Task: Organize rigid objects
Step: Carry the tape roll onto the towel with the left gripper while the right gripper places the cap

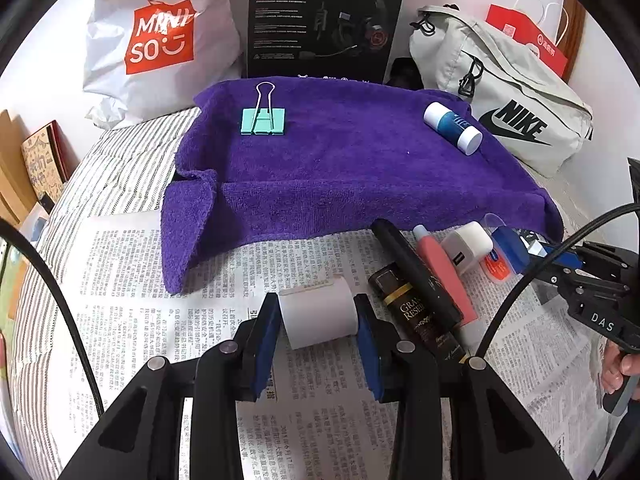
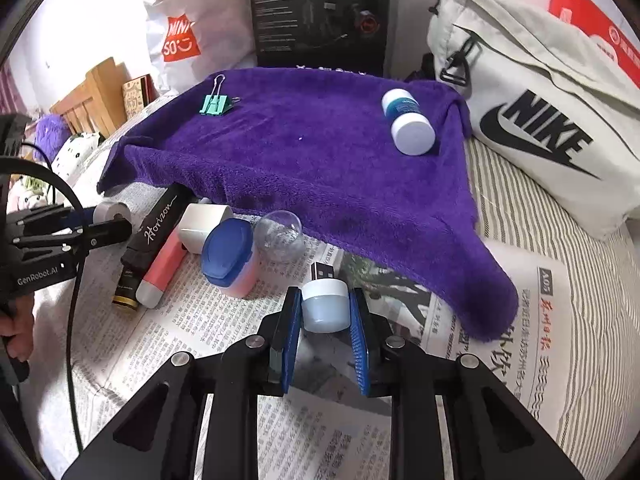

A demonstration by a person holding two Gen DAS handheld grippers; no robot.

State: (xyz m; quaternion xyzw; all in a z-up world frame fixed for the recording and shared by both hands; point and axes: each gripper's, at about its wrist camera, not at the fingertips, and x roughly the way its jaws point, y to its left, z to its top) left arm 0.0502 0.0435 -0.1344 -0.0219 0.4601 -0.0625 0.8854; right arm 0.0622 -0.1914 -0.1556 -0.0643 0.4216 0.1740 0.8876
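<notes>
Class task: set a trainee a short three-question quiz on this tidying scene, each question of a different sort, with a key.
1. True or false: the teal binder clip lies on the newspaper.
2. What does the left hand-held gripper clamp? A) white roll B) pink tube C) black bottle
3. Fill in: the right hand-held gripper is shut on a small pale-blue ____ with a white lid.

Key:
1. False; it lies on the purple towel.
2. A, the white roll.
3. Jar.
</notes>
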